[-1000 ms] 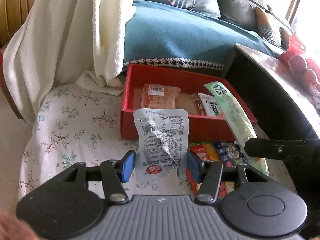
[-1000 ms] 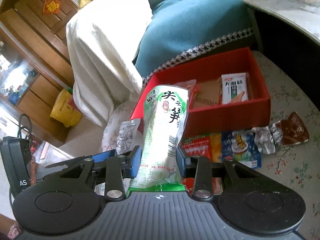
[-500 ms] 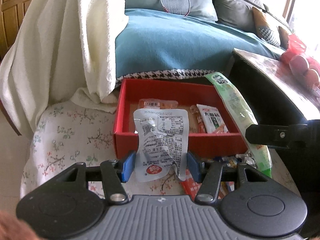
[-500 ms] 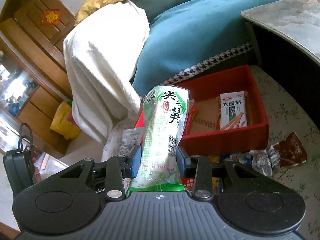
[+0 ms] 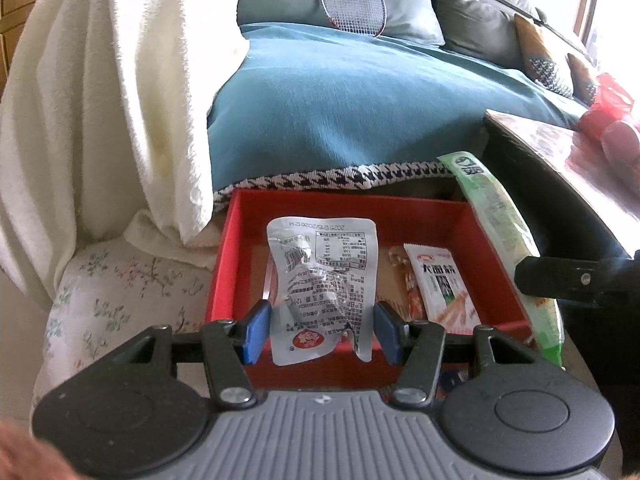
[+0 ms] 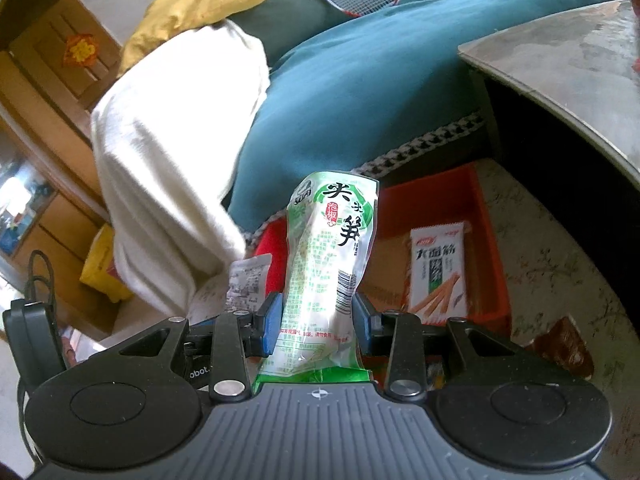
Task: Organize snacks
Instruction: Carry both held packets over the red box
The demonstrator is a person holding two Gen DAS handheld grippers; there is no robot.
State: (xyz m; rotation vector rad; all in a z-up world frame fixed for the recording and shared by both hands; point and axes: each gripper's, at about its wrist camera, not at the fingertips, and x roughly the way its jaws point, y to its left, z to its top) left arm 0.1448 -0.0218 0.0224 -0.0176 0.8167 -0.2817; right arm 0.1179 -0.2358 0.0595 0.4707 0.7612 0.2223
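Observation:
My left gripper [image 5: 322, 330] is shut on a silver foil snack pouch [image 5: 324, 280], held upright over the near wall of the red box [image 5: 224, 264]. My right gripper [image 6: 316, 326] is shut on a tall green-and-white bamboo shoot packet [image 6: 330, 256], which also shows at the right of the left wrist view as a green packet [image 5: 496, 220] above the box's right wall. Inside the red box [image 6: 486, 208] lie a white snack packet [image 5: 442, 284] [image 6: 438, 268] and an orange packet [image 5: 414, 296] beside it.
The box rests on a floral cloth [image 5: 120, 280] in front of a teal-covered sofa [image 5: 340, 112]. A white blanket [image 5: 100, 100] hangs at the left. A dark table [image 6: 560, 80] rises on the right. A brown wrapper [image 6: 568, 344] lies on the cloth near the box.
Both grippers have moved forward toward the red box with their packets still held. The box now sits closer and lower in both views, and the loose snacks in front of it have slipped from sight.

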